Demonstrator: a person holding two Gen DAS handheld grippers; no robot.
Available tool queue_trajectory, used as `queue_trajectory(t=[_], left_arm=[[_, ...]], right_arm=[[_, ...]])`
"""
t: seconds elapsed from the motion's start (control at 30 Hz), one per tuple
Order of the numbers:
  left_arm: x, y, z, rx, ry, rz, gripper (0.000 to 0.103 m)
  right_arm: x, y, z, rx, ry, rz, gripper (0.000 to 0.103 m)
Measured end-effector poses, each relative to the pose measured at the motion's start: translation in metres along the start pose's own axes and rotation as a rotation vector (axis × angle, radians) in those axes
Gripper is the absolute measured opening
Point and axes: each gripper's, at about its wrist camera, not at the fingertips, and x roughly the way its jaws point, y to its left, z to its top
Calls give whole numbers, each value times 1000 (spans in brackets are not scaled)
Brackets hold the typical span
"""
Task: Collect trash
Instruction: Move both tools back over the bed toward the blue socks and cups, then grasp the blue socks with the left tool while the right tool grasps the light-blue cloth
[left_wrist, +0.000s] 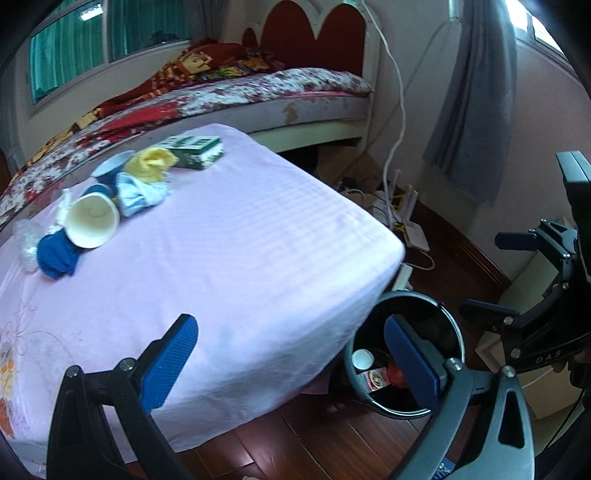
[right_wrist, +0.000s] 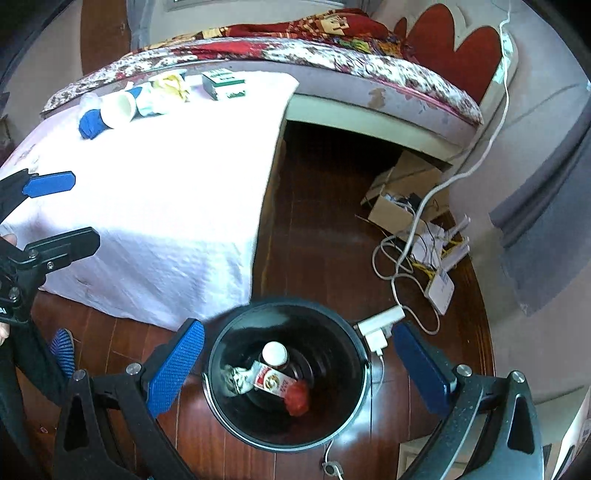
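1. Partly done, by my reading — the black trash bin (right_wrist: 288, 373) on the wooden floor already holds four pieces: one white-capped bottle (right_wrist: 275, 354), one crumpled grey-white wrapper (right_wrist: 236, 380), one red-and-white sachet (right_wrist: 271, 380) and one red crumpled lump (right_wrist: 297, 397).
2. Left to collect: a cluster at 10 o'clock on the pink-covered surface (left_wrist: 240, 258) — two paper cups (one white-mouthed (left_wrist: 92, 221), one blue-rimmed (left_wrist: 109, 166)), one yellow wad (left_wrist: 151, 164), one pale blue-white wad (left_wrist: 142, 194), one dark blue wad (left_wrist: 57, 258), one clear plastic scrap (left_wrist: 26, 236) and one green-and-white carton (left_wrist: 197, 151).
3. The right gripper (right_wrist: 299, 362) hangs over the bin, fingers spread wide and empty.
4. The left gripper (left_wrist: 291, 354) sits at the surface's near edge, 6 o'clock of the cluster, fingers likewise released, grasping nothing.
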Motion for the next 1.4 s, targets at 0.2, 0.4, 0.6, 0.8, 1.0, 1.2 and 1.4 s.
queue_trajectory(t=[0.2,0.4,0.6,0.8,1.0,1.2,1.4], left_arm=[[-8,30,0,-40,-18,43,101],[-17,76,-2,-103,-37,109,101],[-24,121,-7,-170,-45,177,101],[-29,161,-9,-216,-65,229,101],[-26,200,-7,-282,-76,258,95],[-9,233,1,-326,-72,254,87],[22,253,11,-333,-42,244,78]], right_arm=[[0,25,29,-35,-37,29,103],[2,51,63,-43,-84,68,103],[7,75,100,-14,-139,124,103],[14,110,133,-30,-173,181,103],[27,137,160,-34,-179,205,103],[50,158,187,-63,-190,223,103],[82,169,214,-70,-172,248,98]])
